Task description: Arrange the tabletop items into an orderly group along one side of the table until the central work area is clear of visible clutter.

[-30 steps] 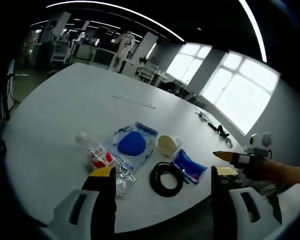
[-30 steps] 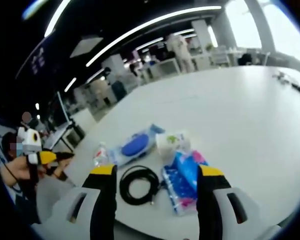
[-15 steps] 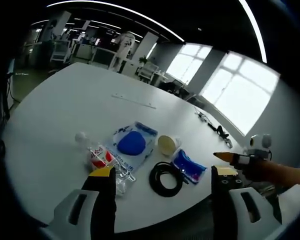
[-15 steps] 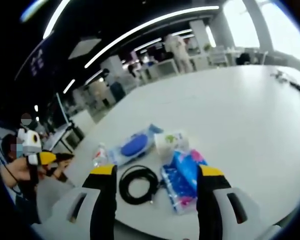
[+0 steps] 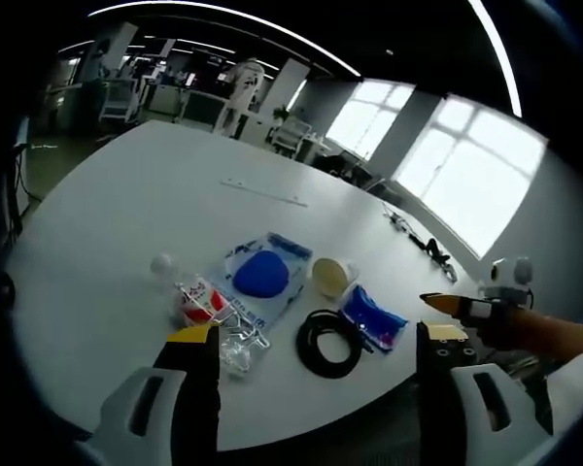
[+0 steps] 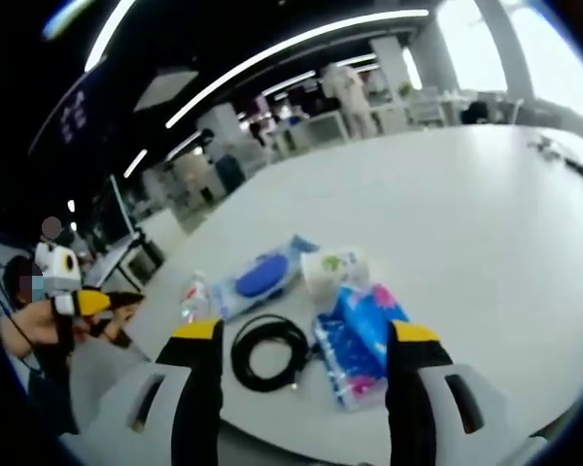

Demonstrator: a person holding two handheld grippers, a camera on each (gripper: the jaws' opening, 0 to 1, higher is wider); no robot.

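Claws are held wide apart and empty: left claw (image 5: 309,342), right claw (image 6: 302,335). Nearest the white table (image 5: 97,209) edge lie a coiled black cable (image 5: 327,343) and a clear plastic bottle (image 5: 210,313), which could be rolled off if nudged. Beyond lie a blue packet (image 6: 360,339), a blue-lidded tray (image 5: 263,276) and a pale cup (image 5: 332,276).

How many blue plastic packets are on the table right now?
2: flat clear packet with blue pad beside the paper cup; blue tissue-style packet next to the coiled black cable.
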